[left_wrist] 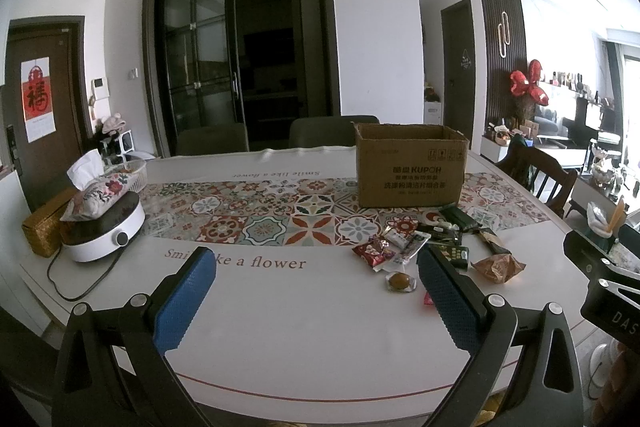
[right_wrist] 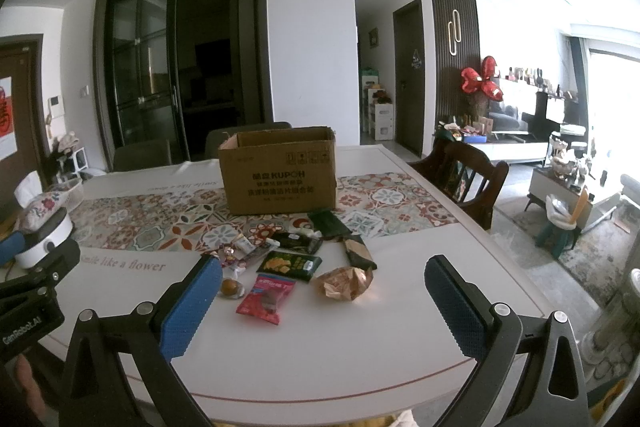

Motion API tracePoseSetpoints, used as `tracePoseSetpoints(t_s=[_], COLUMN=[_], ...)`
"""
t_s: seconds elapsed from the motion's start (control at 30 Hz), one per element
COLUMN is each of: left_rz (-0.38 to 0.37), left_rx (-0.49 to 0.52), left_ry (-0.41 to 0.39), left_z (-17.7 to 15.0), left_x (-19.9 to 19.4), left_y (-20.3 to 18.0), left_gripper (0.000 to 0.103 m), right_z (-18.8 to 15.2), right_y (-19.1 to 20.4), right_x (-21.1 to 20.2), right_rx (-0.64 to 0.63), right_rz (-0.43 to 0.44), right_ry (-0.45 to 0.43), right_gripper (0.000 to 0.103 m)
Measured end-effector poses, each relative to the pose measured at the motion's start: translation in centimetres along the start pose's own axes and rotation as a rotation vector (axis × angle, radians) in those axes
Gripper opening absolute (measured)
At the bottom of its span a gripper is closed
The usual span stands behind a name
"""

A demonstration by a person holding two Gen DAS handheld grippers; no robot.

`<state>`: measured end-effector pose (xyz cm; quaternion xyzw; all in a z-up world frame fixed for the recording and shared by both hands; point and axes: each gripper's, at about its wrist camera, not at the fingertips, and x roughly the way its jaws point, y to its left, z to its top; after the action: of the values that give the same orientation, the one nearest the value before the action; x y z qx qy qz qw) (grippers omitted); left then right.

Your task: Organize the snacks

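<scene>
An open cardboard box (left_wrist: 411,167) (right_wrist: 278,171) stands on the patterned runner at the far side of the table. Several loose snack packets lie in front of it: a red packet (right_wrist: 266,293) (left_wrist: 372,251), a green packet (right_wrist: 290,265), a crumpled brown wrapper (right_wrist: 345,283) (left_wrist: 498,267), a round brown sweet (right_wrist: 230,287) (left_wrist: 400,281) and dark bars (right_wrist: 358,251). My left gripper (left_wrist: 316,273) is open and empty, left of the pile. My right gripper (right_wrist: 324,291) is open and empty, with the pile ahead between its fingers.
A white cooker (left_wrist: 102,231) with a floral tissue pouch (left_wrist: 98,191) on it stands at the table's left, beside a gold box (left_wrist: 42,229). A wooden chair (right_wrist: 464,183) stands at the right edge. Two chairs (left_wrist: 332,131) stand behind the table.
</scene>
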<state>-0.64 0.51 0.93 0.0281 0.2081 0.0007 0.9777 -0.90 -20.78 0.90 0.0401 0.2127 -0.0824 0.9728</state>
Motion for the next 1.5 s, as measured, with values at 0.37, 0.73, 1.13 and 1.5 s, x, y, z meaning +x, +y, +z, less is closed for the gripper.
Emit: tracePoseSetpoints(t_s=[0.37, 0.73, 1.13, 1.5], left_rz=[-0.046, -0.155, -0.238, -0.288], left_rx=[0.037, 0.107, 0.173, 0.189], left_ry=[0.015, 0.070, 0.176, 0.296], left_z=[0.3, 0.1, -0.4, -1.8], left_x=[0.8, 4.2, 9.1, 13.8], left_y=[-0.7, -4.5, -9.2, -12.2], left_gripper=[0.103, 0.091, 0.080, 0.069], right_z=[0.4, -0.3, -0.7, -1.7], right_y=[-0.2, -1.9, -3.5, -4.8], right_x=[-0.1, 3.0, 7.8, 13.2], right_rx=[-0.001, 0.009, 0.029, 0.087], right_rz=[-0.003, -0.029, -0.011, 0.015], right_ry=[0.013, 0.061, 0.120, 0.206], right_gripper=[0.102, 0.102, 0.095, 0.083])
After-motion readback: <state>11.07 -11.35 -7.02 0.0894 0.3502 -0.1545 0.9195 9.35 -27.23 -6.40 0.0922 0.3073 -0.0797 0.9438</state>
